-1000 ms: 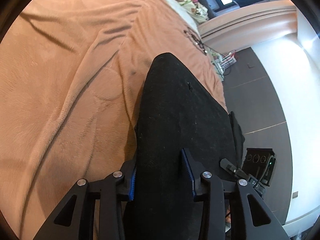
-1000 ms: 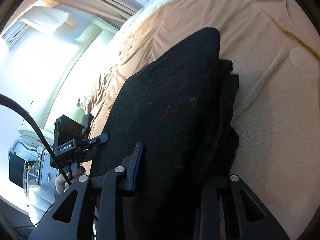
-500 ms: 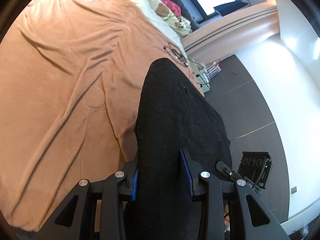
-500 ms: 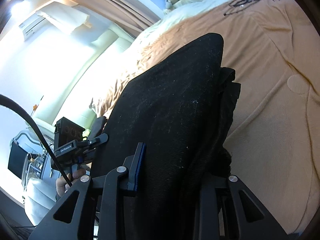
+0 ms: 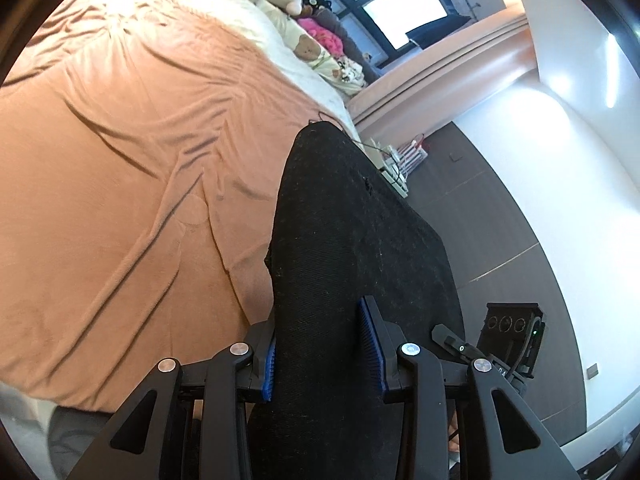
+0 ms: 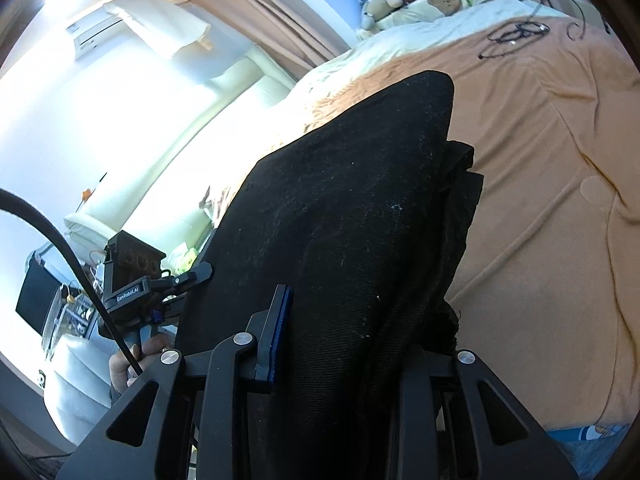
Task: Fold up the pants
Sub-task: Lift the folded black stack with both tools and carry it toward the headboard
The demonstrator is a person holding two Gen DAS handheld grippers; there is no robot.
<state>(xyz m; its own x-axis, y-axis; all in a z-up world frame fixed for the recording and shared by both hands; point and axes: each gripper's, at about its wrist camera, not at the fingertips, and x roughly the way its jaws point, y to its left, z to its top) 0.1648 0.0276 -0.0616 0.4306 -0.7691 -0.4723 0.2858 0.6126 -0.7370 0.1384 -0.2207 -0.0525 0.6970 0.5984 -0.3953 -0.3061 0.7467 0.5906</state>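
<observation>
The black pants [image 5: 344, 240] hang folded between my two grippers, lifted above the bed. My left gripper [image 5: 322, 344] is shut on one end of the pants, with the cloth pinched between its blue pads. My right gripper [image 6: 344, 340] is shut on the other end of the pants [image 6: 352, 216]; its right finger is hidden by the cloth. The left gripper also shows in the right wrist view [image 6: 160, 280], held in a hand at the left.
The bed has an orange blanket [image 5: 120, 160] with wrinkles. Pillows and plush toys [image 5: 304, 36] lie at its head under the window. Black cables [image 6: 516, 36] lie on the blanket. A dark floor [image 5: 500, 216] runs along the bed.
Both grippers have risen and tilted up with the pants. The pants hang higher off the blanket, and more of the headboard end and window has come into view.
</observation>
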